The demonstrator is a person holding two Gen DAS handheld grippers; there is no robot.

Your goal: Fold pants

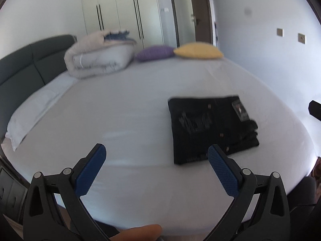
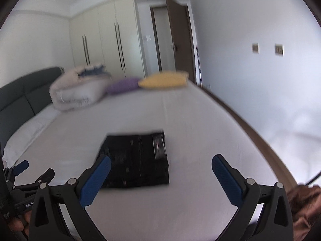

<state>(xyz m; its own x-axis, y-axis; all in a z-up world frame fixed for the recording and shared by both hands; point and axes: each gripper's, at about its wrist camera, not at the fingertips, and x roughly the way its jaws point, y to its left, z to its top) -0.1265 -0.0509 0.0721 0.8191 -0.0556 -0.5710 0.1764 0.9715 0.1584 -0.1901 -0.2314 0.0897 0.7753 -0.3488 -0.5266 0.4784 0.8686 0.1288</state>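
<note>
From the left wrist camera, the left gripper [image 1: 156,152] hangs above the near part of a wide bed covered by a pale grey sheet [image 1: 124,108], its two black fingers with blue textured pads [image 1: 91,169] spread wide and holding nothing. The folded black denim pants [image 1: 208,128] lie flat on the sheet as a compact rectangle, ahead of the gripper and to its right; the right pad overlaps the pants' near edge in the picture, though whether it touches the cloth cannot be told. At the far side of the bed sit a rolled white and beige duvet [image 1: 98,58], a purple cushion [image 1: 154,53] and a yellow cushion [image 1: 198,50], the two cushions touching. A dark grey padded headboard [image 1: 30,64] runs along the left, with cream wardrobe doors [image 1: 120,12] and a brown open door [image 1: 198,10] behind.

From the right wrist camera, the right gripper [image 2: 161,164] is likewise released, fingers wide apart and empty, poised over the sheet. The pants [image 2: 138,158] lie just ahead, between the fingers but nearer the left one, whose blue pad [image 2: 96,180] covers their near left corner in this view. The left gripper [image 2: 30,170] shows at the left edge, well apart from the pants. This view is blurred.
</note>
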